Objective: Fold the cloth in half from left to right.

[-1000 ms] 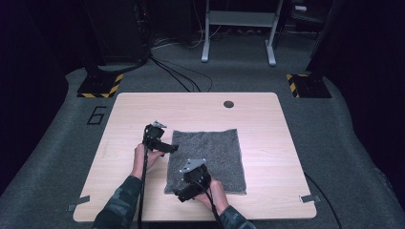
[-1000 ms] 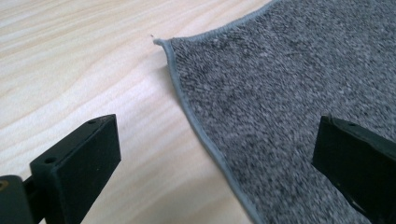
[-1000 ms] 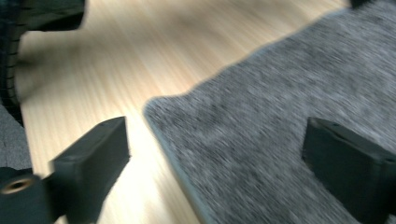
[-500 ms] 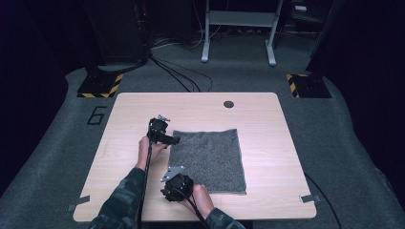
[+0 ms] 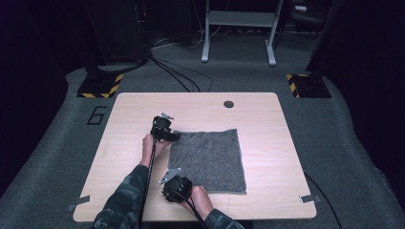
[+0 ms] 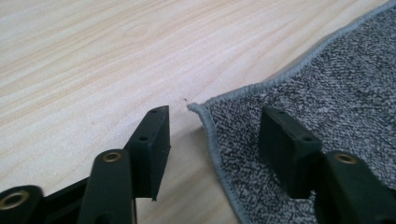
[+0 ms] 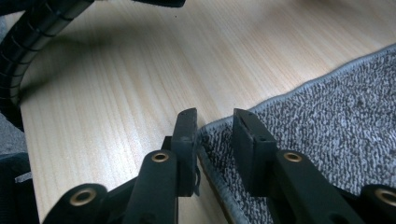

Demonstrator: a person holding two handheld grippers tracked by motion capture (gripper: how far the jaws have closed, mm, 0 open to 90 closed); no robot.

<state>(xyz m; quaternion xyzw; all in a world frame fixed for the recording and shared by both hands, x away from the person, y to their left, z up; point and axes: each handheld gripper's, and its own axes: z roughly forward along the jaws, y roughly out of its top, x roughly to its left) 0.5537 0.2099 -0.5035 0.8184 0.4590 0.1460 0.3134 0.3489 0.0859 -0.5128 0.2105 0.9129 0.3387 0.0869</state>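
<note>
the grey cloth (image 5: 207, 160), lying flat on the worktop (image 5: 267, 119), is looking light and floppy, best pinched by its hemmed corners, where the left tool (image 6: 212, 135) is closing half-wide and the right tool (image 7: 215, 140) is narrowing around an edge.

Both forearms reach in from the near edge. The left claw (image 5: 173, 136) sits farther out, low and tipped down, its jaws partly apart and just closing. The right claw (image 5: 167, 183), nearer, has jaws narrowed, also just closing.
</note>
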